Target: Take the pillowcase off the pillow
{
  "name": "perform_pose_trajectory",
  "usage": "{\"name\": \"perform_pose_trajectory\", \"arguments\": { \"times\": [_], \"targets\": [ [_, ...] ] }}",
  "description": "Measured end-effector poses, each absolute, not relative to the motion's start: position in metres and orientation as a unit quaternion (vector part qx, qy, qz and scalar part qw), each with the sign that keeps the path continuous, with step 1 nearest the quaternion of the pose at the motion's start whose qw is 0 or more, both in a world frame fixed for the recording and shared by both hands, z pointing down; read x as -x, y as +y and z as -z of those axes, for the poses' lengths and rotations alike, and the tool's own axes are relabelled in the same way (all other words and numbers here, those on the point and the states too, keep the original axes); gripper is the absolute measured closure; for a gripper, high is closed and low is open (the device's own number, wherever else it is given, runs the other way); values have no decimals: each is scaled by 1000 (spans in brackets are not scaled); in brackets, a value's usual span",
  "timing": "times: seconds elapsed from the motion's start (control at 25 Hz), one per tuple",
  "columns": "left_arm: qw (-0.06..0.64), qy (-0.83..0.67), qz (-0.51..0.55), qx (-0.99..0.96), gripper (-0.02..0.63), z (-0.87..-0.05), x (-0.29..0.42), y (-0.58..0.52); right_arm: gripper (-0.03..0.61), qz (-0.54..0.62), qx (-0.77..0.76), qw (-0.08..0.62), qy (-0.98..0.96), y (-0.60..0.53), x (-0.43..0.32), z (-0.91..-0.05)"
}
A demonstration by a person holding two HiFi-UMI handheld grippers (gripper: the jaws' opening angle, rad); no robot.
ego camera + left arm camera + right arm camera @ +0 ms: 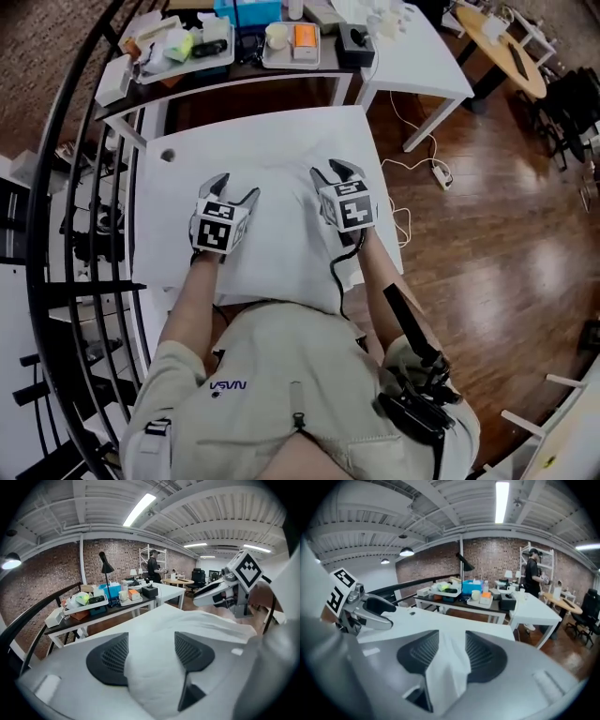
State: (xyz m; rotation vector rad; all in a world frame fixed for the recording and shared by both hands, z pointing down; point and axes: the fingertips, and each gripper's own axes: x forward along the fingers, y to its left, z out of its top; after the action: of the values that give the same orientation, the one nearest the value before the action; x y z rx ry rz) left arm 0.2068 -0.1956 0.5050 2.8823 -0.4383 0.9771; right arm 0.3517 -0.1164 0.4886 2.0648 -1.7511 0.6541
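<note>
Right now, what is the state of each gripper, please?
Left gripper: open, pillowcase between its fingers.
Right gripper: open, a pillowcase fold between its fingers.

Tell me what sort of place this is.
Probably a workshop or lab in a loft-style industrial room: a bare brick wall, strip lights on an exposed ceiling, and a work table crowded with trays.

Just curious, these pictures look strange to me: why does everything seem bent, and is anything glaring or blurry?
Head view: the wide lens bows the black railing into an arc; the white pillow barely stands out from the white table. Left gripper view: dark corners, a glaring ceiling light, the near pillowcase soft. Right gripper view: the same, with its light strip blown out.
</note>
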Motion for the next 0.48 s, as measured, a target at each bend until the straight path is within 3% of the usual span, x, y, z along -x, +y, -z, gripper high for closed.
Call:
{"name": "perform_pose_trajectory", "arguments": {
  "times": [0.16,0.36,0.4,0.48],
  "targets": [
    [40,-106,-373,-921,346,-535,-209,-185,391,-287,-686,248,-621,-138,-347,-537],
    [27,-73,-401,-913,540,-560,-209,-170,393,-336,-647,292,-619,-146,-333,-577],
    [25,-76,-394,-916,570,-558,-208,-168,429,-329,-654,303,-610,-145,-339,-578],
    [28,-84,-371,-924,594,-547,-202,-168,563,-322,-676,319,-582,-137,-353,-582]
  ]
}}
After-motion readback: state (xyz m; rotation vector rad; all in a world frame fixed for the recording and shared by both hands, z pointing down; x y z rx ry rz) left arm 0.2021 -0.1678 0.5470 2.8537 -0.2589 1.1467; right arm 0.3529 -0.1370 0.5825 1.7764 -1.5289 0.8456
